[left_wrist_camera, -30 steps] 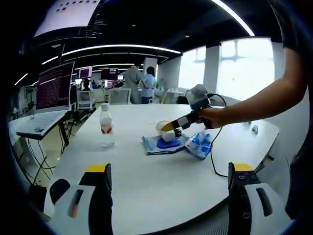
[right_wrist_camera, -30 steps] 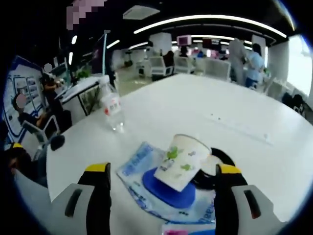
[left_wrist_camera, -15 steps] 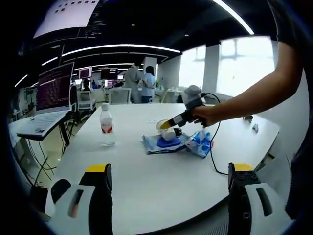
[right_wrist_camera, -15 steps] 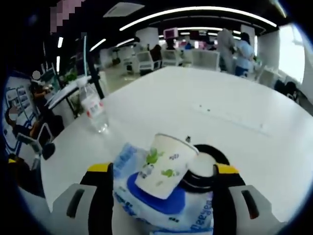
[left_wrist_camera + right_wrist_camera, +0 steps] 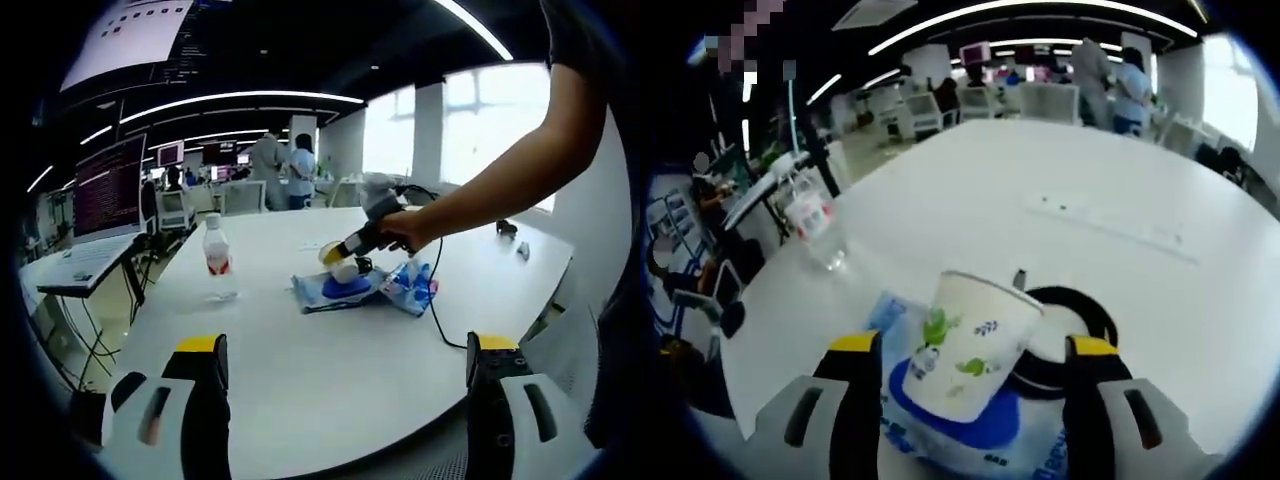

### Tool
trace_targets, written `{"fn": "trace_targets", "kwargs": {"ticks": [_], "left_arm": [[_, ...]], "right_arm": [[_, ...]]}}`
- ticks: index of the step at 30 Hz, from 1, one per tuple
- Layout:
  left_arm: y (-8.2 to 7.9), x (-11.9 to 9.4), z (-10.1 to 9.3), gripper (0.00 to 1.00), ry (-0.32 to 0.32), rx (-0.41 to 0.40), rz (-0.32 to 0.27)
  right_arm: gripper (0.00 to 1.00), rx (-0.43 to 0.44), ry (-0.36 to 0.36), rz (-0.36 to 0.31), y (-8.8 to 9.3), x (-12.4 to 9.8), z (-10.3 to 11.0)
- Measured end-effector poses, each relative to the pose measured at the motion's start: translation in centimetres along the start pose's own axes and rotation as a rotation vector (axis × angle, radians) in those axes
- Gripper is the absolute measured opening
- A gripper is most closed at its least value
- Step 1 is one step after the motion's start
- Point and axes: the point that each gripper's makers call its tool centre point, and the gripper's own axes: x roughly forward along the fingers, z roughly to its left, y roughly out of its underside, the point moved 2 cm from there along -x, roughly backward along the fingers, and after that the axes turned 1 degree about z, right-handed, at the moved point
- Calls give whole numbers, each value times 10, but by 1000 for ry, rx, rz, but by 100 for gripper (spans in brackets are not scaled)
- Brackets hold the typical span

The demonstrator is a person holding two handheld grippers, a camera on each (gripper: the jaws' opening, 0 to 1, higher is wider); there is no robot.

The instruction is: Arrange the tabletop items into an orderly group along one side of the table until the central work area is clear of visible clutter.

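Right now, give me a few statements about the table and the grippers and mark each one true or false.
1. The paper cup sits between the right gripper fingers. True.
2. The water bottle lies on its side. False: it stands upright.
3. The left gripper holds the cup. False: it is open, with nothing between its fingers.
4. A blue packet lies under the cup. True.
5. The table is black. False: it is white.

Paper cup: white with green print, tilted, resting on the blue-and-white pouch. Black ring: flat, touching the cup's far side. Water bottle: upright, red label, well apart from the cup. Blue packet: just beside the pouch.
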Motion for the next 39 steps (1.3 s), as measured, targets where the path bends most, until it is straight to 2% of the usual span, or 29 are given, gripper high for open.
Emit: {"fn": "trace_targets", "kwargs": {"ticks": [8,12,23,39], "left_arm": [[1,0,-2,100,1,35,6],[1,0,-2,100,0,56,9],[4,0,-3,100,2,74,16],[6,1,-4,100,8,79,25]], "right_arm": [[66,34,2,21,-4,5,5],[64,90,-5,26,-4,8,9],[56,130,28,74,-6,18,2],[49,169,26,115,-5,21,-3]]}}
